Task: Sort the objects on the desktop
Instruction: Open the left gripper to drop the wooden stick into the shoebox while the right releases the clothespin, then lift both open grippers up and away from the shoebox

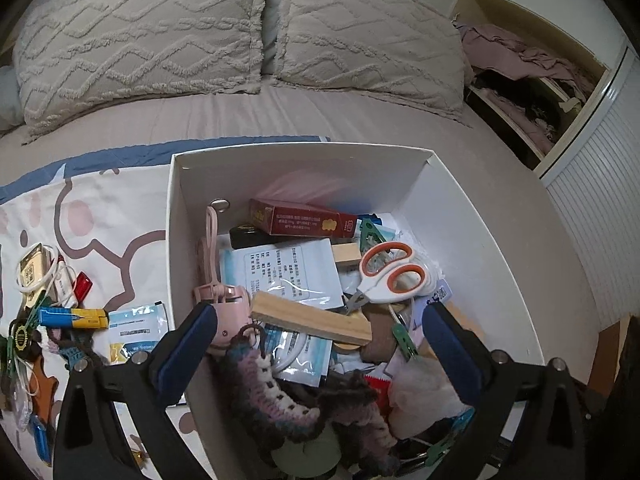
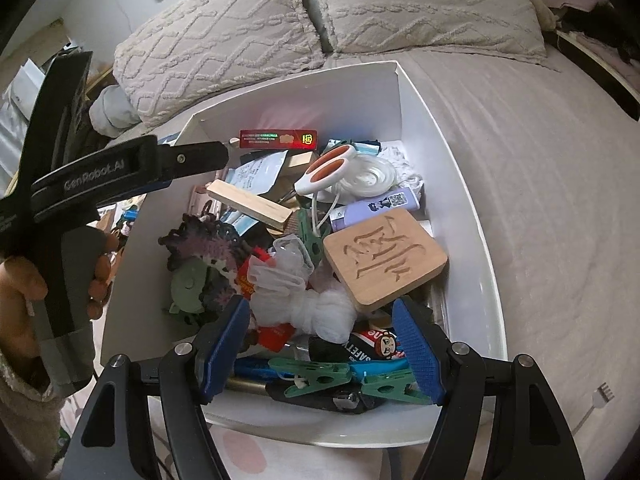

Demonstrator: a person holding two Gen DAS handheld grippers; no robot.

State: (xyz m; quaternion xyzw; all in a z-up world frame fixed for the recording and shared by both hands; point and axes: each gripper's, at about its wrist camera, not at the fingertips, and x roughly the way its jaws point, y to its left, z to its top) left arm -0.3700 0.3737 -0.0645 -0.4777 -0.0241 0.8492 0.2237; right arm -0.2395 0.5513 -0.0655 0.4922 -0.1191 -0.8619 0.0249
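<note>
**Sorting box on the bed: soft clutter near, stiff pieces behind**

Nearest the right hand-held gripper (image 2: 322, 354), jaws wide and empty over the white box (image 2: 472, 208): green clothespins (image 2: 310, 374), light, springy, best pinched across the flat body. Just beyond, white gauze bundle (image 2: 320, 312), soft and compressible. Farther in, carved wooden block (image 2: 384, 258), stiff, heavier-looking, best gripped across opposite edges. Over the same box, left hand-held gripper (image 1: 320, 328) likewise wide, holding nothing, above crochet piece (image 1: 268, 392) and wooden stick (image 1: 310, 322). At the back, scissors (image 1: 390, 270), probably slippery; safest by the handles.
</note>
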